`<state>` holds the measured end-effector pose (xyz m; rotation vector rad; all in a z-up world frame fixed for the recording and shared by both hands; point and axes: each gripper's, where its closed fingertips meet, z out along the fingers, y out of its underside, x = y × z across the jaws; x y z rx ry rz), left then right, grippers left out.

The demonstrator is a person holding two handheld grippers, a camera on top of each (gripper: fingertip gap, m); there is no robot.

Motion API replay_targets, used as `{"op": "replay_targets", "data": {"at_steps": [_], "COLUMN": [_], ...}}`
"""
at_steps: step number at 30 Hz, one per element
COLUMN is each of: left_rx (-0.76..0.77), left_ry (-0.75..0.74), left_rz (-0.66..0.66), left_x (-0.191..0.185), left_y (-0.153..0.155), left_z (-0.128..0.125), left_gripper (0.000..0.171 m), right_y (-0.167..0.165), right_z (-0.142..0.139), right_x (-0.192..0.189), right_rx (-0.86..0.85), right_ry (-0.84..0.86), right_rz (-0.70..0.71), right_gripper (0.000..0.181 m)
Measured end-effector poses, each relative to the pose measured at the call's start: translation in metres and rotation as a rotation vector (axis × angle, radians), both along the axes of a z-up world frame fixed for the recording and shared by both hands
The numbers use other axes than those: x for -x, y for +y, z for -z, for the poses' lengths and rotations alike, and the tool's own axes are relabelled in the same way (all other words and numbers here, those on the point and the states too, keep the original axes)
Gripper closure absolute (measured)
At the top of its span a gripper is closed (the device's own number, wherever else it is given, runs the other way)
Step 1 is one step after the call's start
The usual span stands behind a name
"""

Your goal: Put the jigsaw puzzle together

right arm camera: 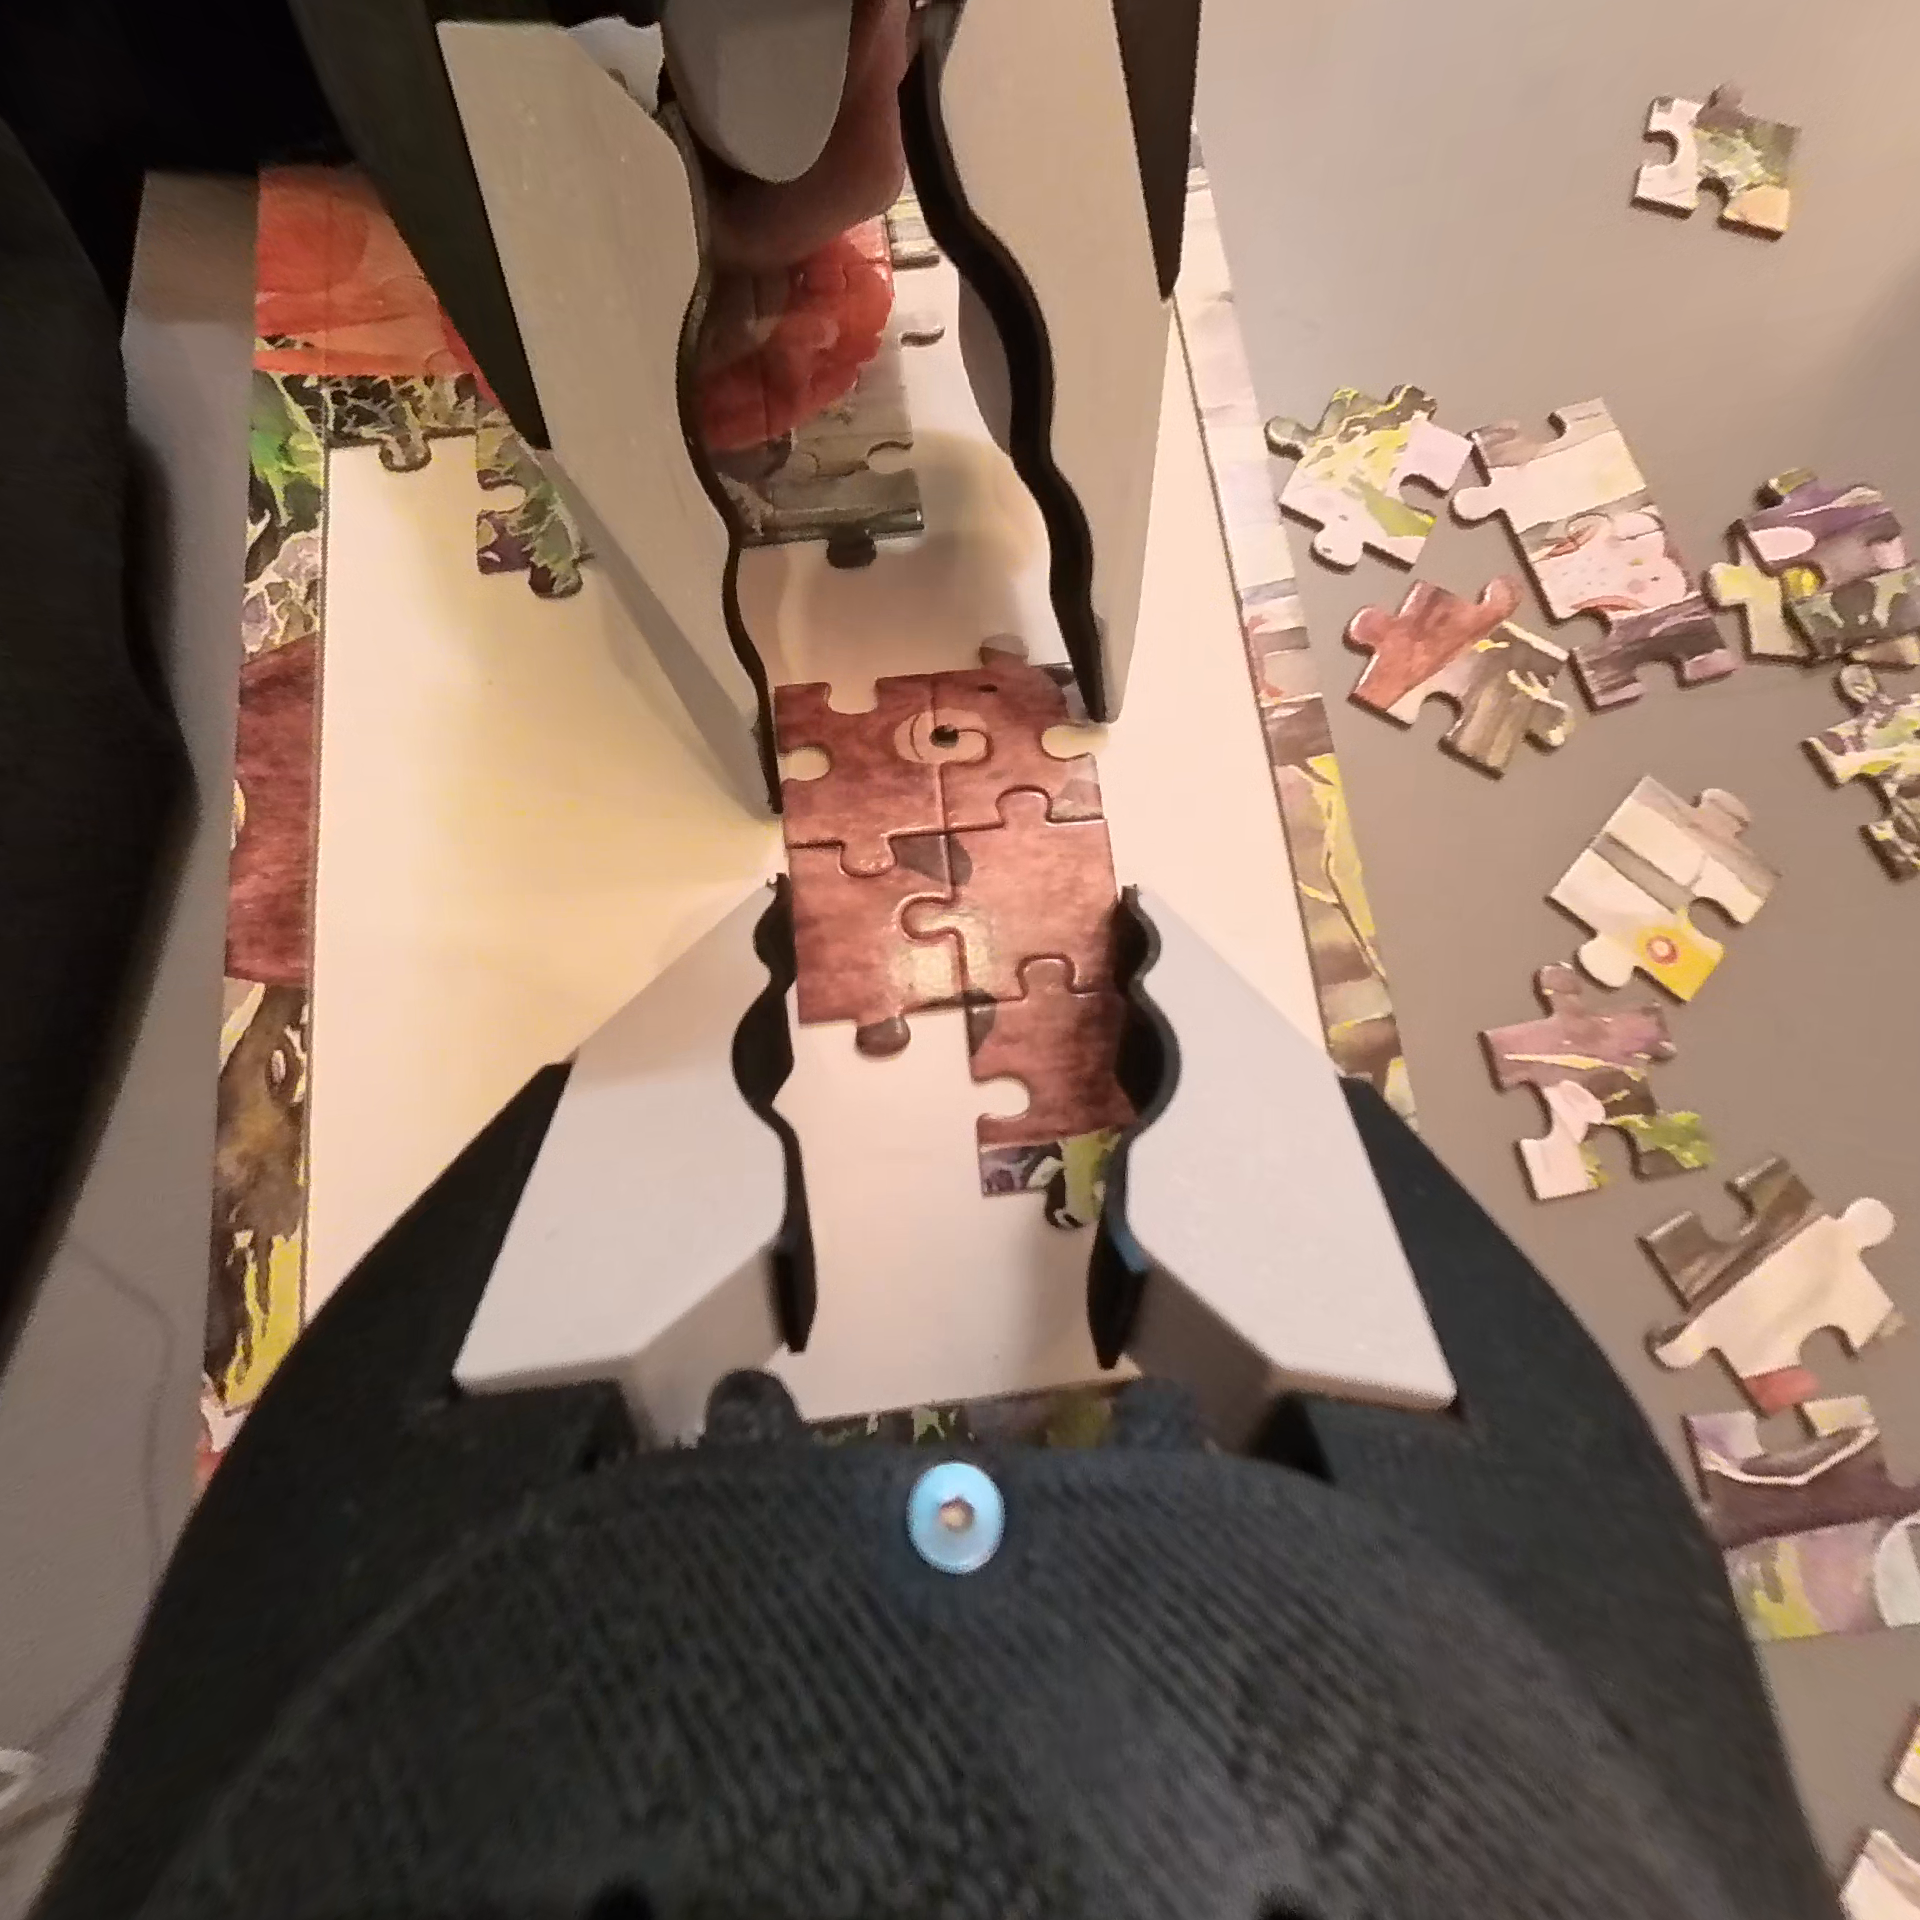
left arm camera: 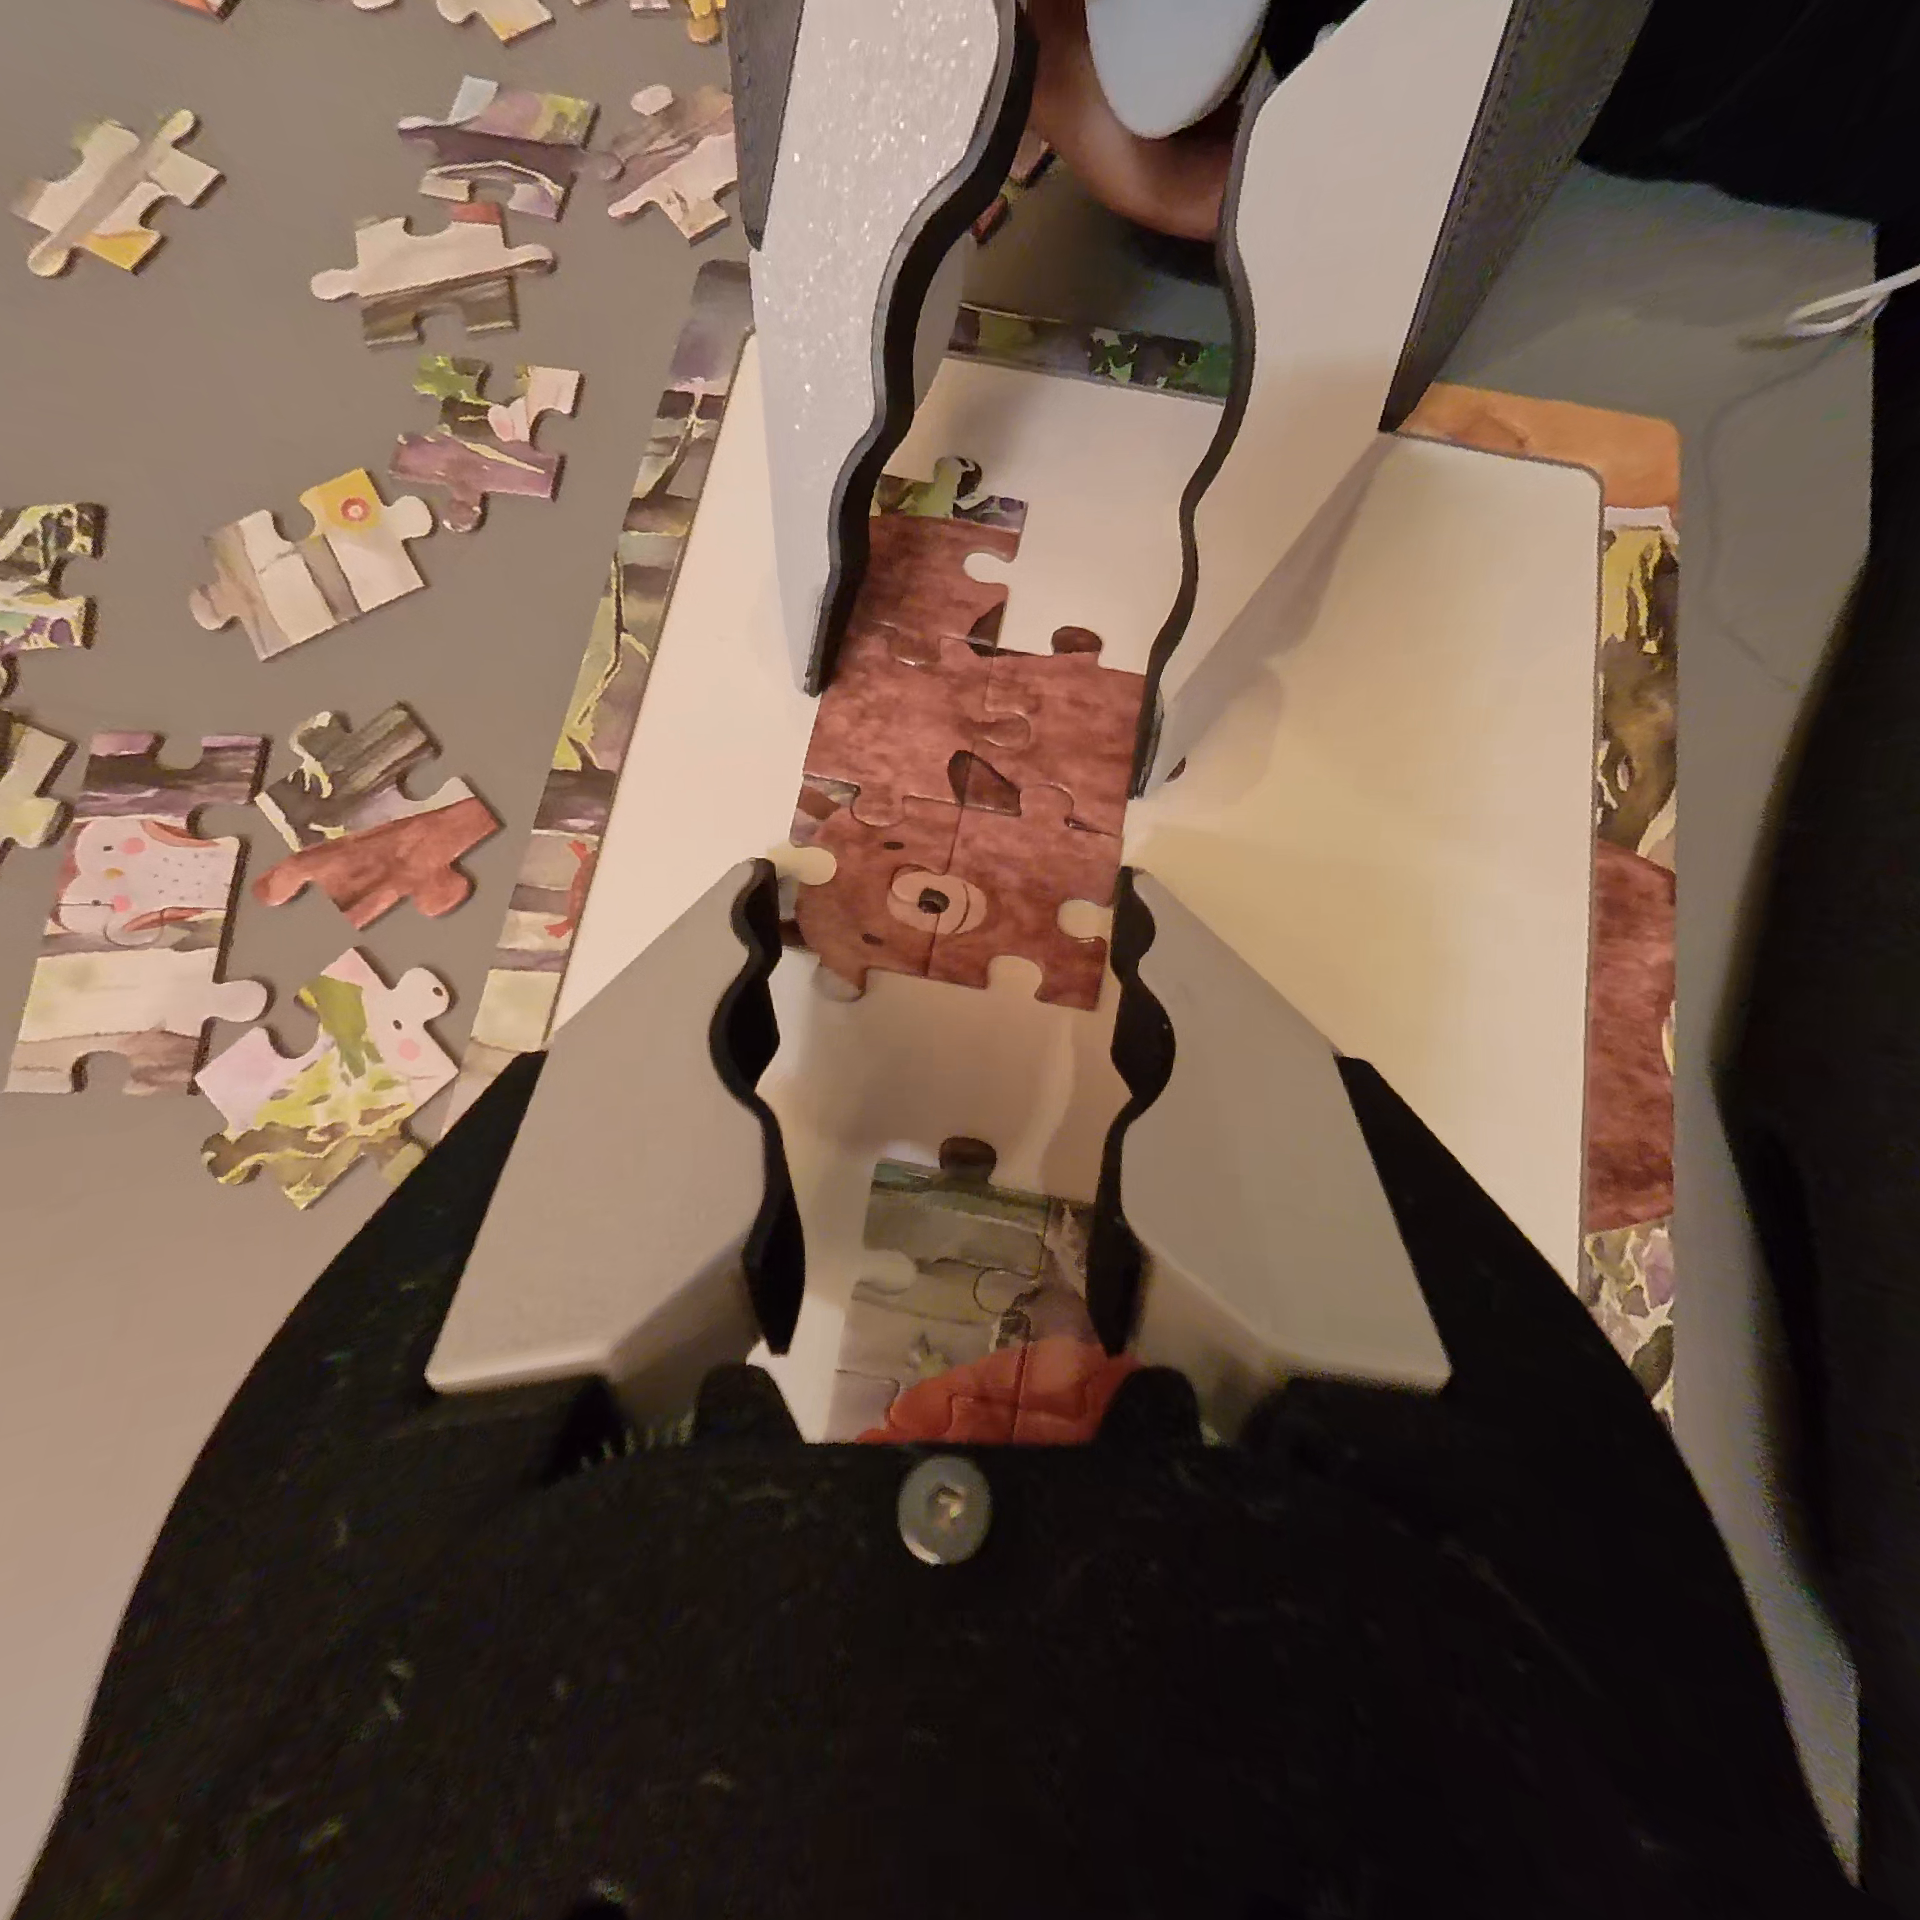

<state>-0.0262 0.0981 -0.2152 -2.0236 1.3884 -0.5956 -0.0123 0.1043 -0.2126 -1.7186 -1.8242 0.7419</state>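
Nearest the left wrist camera, the left gripper [left arm camera: 945, 883] stands spread wide and grasps nothing; its fingertips bracket the near end of the brown bear cluster [left arm camera: 966, 790]. Left of the white puzzle board [left arm camera: 1351, 727], loose pieces [left arm camera: 312, 582] lie scattered on the grey table [left arm camera: 156, 1351]. At centre, the cluster lies flat on the board's bare middle, well apart from the assembled border [left arm camera: 592, 727] and from the joined section [left arm camera: 966, 1278] between the gripper's fingers. Opposite, the right gripper [right arm camera: 951, 904] is likewise spread and empty, with its fingertips at the cluster's far end.

Hazards, as judged:
- Squeezing the cluster from both ends may buckle it upward and pop its joints.
- Uneven pressure may rotate the cluster, so its tabs miss the matching sockets.
- Lifting by one edge may shed the end piece, which is joined on one side only.
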Motion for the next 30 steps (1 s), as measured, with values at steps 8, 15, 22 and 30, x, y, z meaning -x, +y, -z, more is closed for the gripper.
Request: {"op": "replay_targets", "data": {"at_steps": [8, 15, 22, 30], "left_rx": [0.004, 0.001, 0.002, 0.033], "left_ry": [0.000, 0.001, -0.004, -0.035], "left_rz": [-0.003, -0.003, 0.001, -0.013], "left_x": [0.000, 0.000, 0.000, 0.009], "left_y": [0.000, 0.000, 0.000, 0.000], "left_z": [0.000, 0.000, 0.000, -0.010], "left_gripper": [0.108, 0.108, 0.109, 0.118], "right_y": [0.001, 0.002, 0.001, 0.001], "right_z": [-0.002, -0.008, -0.001, -0.001], "right_x": [0.000, -0.001, 0.000, 0.000], "right_rx": [0.011, 0.032, 0.031, 0.022], "right_ry": [0.002, 0.032, 0.005, 0.005], "right_rz": [0.011, 0.020, 0.017, 0.015], "right_gripper": [0.122, 0.125, 0.121, 0.121]}}
